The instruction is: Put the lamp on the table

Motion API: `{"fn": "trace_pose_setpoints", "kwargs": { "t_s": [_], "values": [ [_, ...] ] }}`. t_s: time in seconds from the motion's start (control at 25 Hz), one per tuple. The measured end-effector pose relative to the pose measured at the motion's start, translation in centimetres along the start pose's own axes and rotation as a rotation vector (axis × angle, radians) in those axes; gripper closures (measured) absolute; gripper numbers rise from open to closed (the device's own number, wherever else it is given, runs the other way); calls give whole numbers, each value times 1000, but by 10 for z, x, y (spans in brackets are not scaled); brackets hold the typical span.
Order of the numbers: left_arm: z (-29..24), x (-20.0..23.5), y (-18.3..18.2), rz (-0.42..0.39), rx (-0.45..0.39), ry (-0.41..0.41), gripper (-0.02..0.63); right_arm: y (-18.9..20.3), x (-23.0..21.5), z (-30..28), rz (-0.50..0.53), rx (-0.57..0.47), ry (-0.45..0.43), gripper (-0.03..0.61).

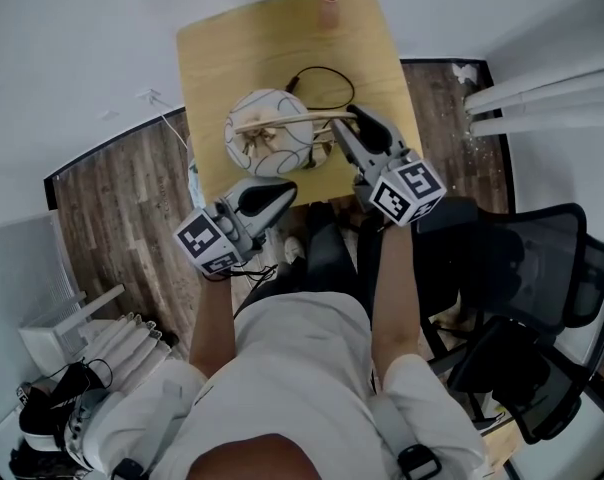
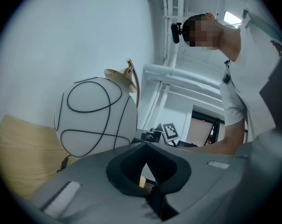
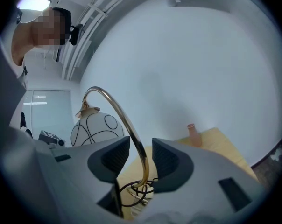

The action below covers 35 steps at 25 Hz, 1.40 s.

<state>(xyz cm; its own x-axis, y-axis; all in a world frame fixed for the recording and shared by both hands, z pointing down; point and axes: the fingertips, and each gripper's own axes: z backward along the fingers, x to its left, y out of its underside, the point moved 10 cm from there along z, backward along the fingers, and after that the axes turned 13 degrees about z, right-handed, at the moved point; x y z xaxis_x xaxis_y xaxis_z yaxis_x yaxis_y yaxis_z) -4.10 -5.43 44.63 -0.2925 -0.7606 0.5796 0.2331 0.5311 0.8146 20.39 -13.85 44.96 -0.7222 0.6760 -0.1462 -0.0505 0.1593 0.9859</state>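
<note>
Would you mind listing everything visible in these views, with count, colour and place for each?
table: one, light wood, against the white wall
lamp: one, white globe with black lines, curved gold arm, standing on the table
cord: one, black, looped on the table behind the lamp
vase: one, small, terracotta pink, table's far edge
office chair: one, black, right of the table
pipes: several, white, upper right
shoes: a few, black and white, floor at lower left
left gripper: one, grey, shut, empty, at the table's near edge
right gripper: one, grey, open, jaws either side of the gold arm
</note>
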Motion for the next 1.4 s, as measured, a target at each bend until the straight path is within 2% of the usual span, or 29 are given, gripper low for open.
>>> {"fn": "trace_pose_setpoints", "kwargs": {
  "t_s": [0.28, 0.44, 0.48, 0.72, 0.96, 1.4],
  "values": [
    [3, -5, -6, -15, -13, 1, 614, 2, 10, 25, 9, 14, 31, 430],
    [3, -9, -10, -24, -15, 1, 614, 0, 20, 39, 20, 20, 42, 475],
    [5, -10, -11, -26, -18, 1, 614, -1, 23, 41, 22, 19, 42, 507],
    [11, -16, -18, -51, -29, -4, 614, -16, 41, 53, 70, 15, -2, 578],
    [21, -27, -29, -71, -55, -36, 614, -40, 67, 63, 100, -20, -43, 578],
    [47, -47, -44, -102, -98, -111, 614, -69, 104, 79, 126, -72, -45, 578]
  ]
}}
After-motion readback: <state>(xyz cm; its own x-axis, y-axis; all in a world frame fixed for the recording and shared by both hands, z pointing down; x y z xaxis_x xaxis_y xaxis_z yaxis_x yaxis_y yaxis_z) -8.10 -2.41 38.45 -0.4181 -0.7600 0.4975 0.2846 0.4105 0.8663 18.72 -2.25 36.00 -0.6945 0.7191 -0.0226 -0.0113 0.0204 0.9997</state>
